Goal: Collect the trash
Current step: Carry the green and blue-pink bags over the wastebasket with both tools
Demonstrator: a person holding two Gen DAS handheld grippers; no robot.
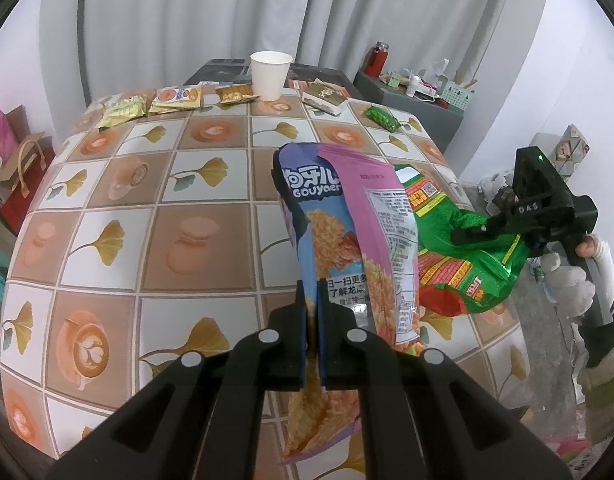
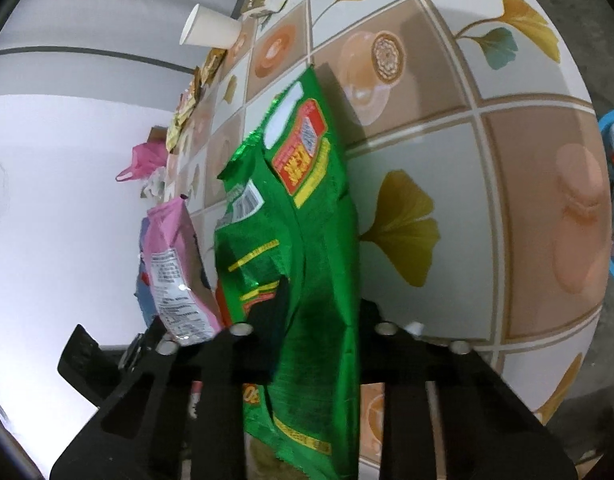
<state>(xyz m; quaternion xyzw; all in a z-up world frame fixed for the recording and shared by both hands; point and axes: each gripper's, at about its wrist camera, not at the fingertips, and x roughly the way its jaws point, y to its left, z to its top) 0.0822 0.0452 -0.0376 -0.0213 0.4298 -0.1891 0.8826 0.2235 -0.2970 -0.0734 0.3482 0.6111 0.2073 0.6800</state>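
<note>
here the left gripper has its fingers clamped flat on the pink bag, which stands up from them and leans away over the bench, its long axis running straight out along the fingers. the right gripper sits at the bench's right edge with the green bag between its fingers; they have drawn in close around the foil, and the bag looks pinched rather than loose, though the right wrist view is too dark at the pads to be sure of firm contact. the green bag's length also runs away from those fingers, toward the far side of the bench, and it lies just beside the pink bag, partly behind it in the left wrist view. further trash, the cup and small wrappers, lies along the far edge, well apart from both hands. my guess is both bags get lifted off next.
</note>
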